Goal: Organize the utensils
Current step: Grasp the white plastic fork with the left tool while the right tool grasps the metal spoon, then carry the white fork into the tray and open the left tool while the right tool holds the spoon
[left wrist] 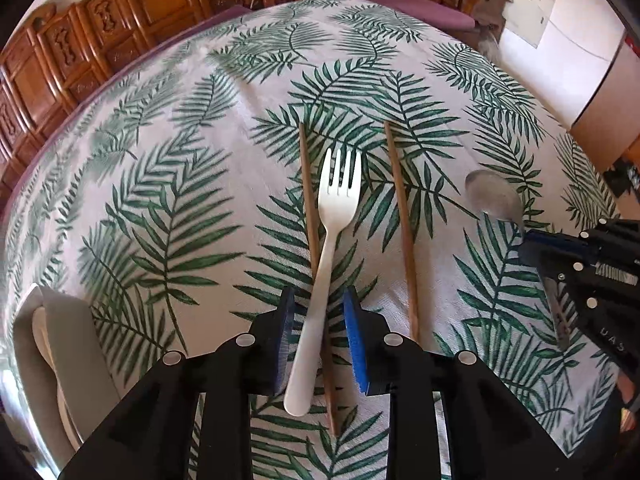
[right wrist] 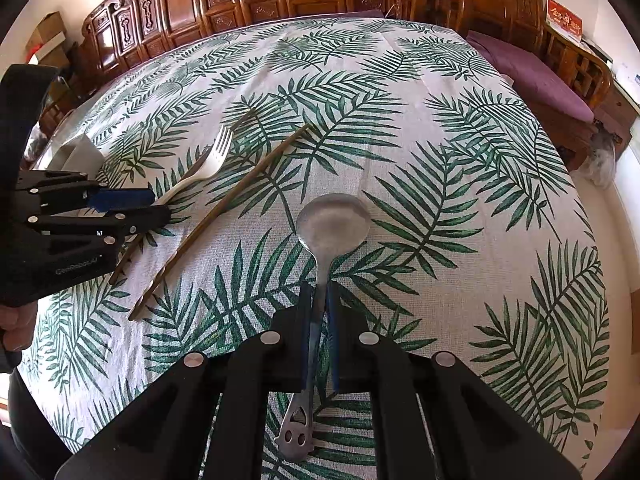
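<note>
Left gripper stands partly open, pads either side of white fork handle, not pressing; fork lies on leaf-print tablecloth, across one chopstick. Second chopstick lies beside, apart. Right gripper is closed on handle of metal spoon; bowl seems to touch cloth. Advice: lift left gripper straight up, not dragging fork; keep spoon level, parallel with others. Grey container at left edge is cut off, content unclear. Spoon handle partly hidden by pads.
</note>
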Tool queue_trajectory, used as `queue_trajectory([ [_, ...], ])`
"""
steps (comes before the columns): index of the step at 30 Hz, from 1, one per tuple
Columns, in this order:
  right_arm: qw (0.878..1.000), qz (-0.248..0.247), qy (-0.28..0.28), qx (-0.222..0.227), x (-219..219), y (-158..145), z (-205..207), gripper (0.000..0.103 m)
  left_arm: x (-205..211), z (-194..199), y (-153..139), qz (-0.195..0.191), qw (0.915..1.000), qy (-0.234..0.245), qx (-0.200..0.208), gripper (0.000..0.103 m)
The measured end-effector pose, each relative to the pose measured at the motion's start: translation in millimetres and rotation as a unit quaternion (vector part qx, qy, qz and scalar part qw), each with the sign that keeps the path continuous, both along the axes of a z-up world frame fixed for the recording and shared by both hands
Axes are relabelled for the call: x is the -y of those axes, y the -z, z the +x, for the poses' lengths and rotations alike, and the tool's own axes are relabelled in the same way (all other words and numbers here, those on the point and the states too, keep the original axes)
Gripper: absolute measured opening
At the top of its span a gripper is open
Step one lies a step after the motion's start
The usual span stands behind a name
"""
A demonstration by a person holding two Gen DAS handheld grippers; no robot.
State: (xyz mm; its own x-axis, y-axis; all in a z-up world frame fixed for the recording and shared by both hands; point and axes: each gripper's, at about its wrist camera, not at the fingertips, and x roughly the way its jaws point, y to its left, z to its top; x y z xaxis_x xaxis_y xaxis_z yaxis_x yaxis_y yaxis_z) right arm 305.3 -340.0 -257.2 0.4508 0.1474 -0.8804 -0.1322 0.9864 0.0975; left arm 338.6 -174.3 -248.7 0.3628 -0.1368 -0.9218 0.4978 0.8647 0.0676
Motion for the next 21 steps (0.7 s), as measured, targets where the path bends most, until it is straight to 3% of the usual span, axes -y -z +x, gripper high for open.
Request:
queue_trajectory([
  [1, 1.000, 0.000, 0.000, 0.001, -0.1, 0.1, 0.0, 0.009, 0.1, 0.4, -0.5, 0.003, 1.0000, 0.002, 0.002, 0.022],
  [2, 1.000, 0.000, 0.000, 0.001, -0.1, 0.2, -0.1, 0.009, -0.3, 0.9, -0.8, 0.005, 1.0000, 0.001, 0.003, 0.011],
  [4, 1.000, 0.001, 0.000, 0.002, -0.3, 0.6, -1.0, 0.009, -2.5, 1.9, -2.2, 0.000, 1.0000, 0.000, -0.002, 0.008],
  [21, 1.000, -0.007, 0.006, 0.004, -2.9, 0.4, -1.4, 0.009, -28.2, -5.7, -32.3, -0.062, 0.9975, -0.033, 0.006, 0.007],
])
